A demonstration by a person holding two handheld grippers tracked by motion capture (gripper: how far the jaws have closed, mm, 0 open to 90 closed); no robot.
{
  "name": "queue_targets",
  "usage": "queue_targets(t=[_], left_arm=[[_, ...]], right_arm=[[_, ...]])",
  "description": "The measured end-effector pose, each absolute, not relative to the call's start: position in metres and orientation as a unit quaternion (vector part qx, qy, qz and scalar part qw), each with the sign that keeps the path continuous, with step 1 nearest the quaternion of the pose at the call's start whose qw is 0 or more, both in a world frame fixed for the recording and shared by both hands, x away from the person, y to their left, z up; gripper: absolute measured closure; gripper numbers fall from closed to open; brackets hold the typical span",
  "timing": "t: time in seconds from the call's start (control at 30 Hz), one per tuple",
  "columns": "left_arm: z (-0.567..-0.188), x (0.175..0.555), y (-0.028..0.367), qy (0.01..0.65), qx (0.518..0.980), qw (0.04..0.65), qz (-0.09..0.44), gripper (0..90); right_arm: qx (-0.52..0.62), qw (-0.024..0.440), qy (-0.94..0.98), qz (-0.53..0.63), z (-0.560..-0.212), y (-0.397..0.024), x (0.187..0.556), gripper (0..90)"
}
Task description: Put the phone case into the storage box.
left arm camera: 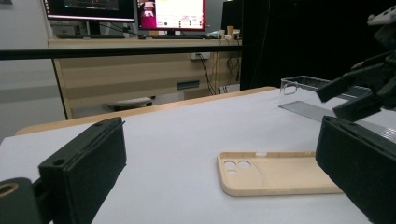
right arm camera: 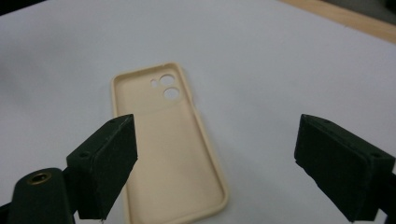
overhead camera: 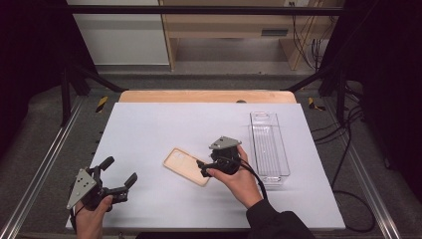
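Note:
A beige phone case (overhead camera: 185, 165) lies open side up on the white table sheet (overhead camera: 159, 124), camera holes toward the far left. My right gripper (overhead camera: 203, 168) hangs just above the case's near right end, jaws open, touching nothing. In the right gripper view the case (right arm camera: 163, 140) lies below the open right gripper (right arm camera: 219, 140), its right rim in the gap between the jaws. My left gripper (overhead camera: 119, 171) rests open near the table's front left, empty. In the left gripper view the left gripper (left arm camera: 222, 140) faces the case (left arm camera: 275, 172), with the right gripper (left arm camera: 369, 88) above its far end.
A clear, long plastic tray (overhead camera: 268, 144) stands on the right side of the sheet, just beyond my right hand; it also appears in the left gripper view (left arm camera: 308, 84). A black frame rail (overhead camera: 199, 10) crosses the far side, with shelving and cables behind.

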State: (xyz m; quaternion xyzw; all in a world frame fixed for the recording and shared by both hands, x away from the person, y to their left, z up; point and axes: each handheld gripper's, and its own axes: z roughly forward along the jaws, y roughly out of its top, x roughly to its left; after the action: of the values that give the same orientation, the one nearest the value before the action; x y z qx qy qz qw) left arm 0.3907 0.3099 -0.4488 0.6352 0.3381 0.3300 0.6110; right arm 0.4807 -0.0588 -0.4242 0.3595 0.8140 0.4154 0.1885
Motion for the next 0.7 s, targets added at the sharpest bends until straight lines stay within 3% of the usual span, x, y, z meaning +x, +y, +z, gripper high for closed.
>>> queue_targets(t=[0.23, 0.3, 0.33, 0.57, 0.7], left_arm=[[-0.451, 0.390, 0.314, 0.348, 0.636, 0.603, 0.334, 1.4], [-0.451, 0.390, 0.313, 0.347, 0.636, 0.603, 0.334, 1.5], [-0.451, 0.390, 0.313, 0.347, 0.636, 0.603, 0.334, 1.9], [-0.451, 0.389, 0.312, 0.350, 0.643, 0.593, 0.336, 2.8], [-0.451, 0.389, 0.313, 0.350, 0.634, 0.604, 0.332, 2.9]], right_arm=[[0.350, 0.169, 0.832, 0.395, -0.439, -0.048, 0.480, 25.3], [0.342, 0.157, 0.843, 0.384, -0.442, -0.044, 0.483, 40.3], [0.342, 0.157, 0.843, 0.384, -0.442, -0.044, 0.483, 40.3], [0.337, 0.138, 0.868, 0.337, -0.455, -0.040, 0.489, 70.7], [0.334, 0.127, 0.874, 0.329, -0.458, -0.039, 0.489, 80.2]])
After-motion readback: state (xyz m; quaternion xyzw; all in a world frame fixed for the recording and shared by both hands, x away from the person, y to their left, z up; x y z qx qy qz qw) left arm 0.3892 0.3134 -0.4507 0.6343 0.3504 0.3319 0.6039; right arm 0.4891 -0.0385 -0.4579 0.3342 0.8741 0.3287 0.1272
